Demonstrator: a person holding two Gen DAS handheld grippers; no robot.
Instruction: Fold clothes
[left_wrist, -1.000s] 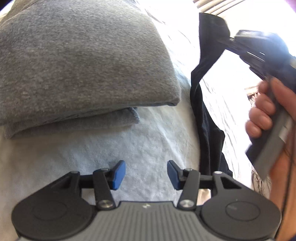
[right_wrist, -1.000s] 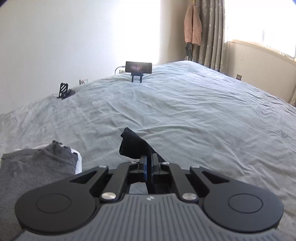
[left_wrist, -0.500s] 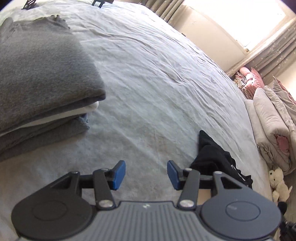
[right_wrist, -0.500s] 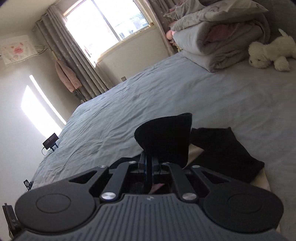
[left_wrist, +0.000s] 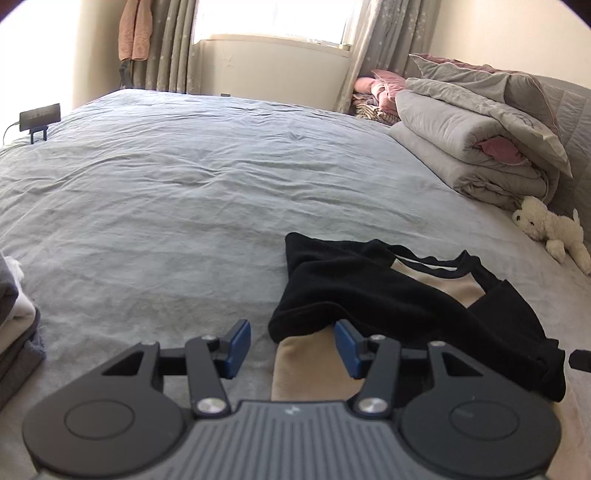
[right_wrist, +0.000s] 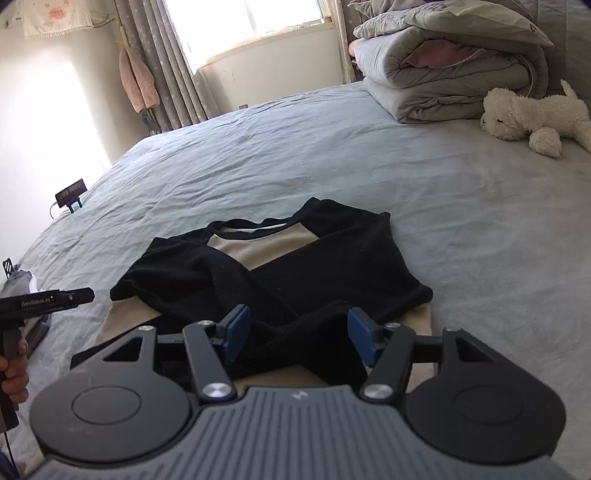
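A black-and-beige shirt (left_wrist: 369, 291) lies on the grey bed sheet (left_wrist: 184, 192), its black sleeves crossed over the beige front (right_wrist: 258, 247). My right gripper (right_wrist: 299, 334) hovers at the shirt's near edge. Its jaws are opening; a black sleeve (right_wrist: 314, 332) lies between the blue pads (right_wrist: 236, 330), which do not press it. My left gripper (left_wrist: 291, 347) is open at the shirt's left lower corner, over the beige hem (left_wrist: 303, 365), gripping nothing. It also shows side-on as the left gripper (right_wrist: 79, 295) in the right wrist view, held by a hand (right_wrist: 13, 369).
A stack of folded grey clothes (left_wrist: 14, 332) sits at the left edge. Folded duvets and pillows (left_wrist: 476, 147) and a white plush toy (left_wrist: 550, 230) lie at the head of the bed. A phone on a stand (left_wrist: 38, 116) stands at the far corner.
My right gripper swung across with the black sleeve, laid it over the shirt and opened. My left gripper turned away from the grey stack toward the shirt.
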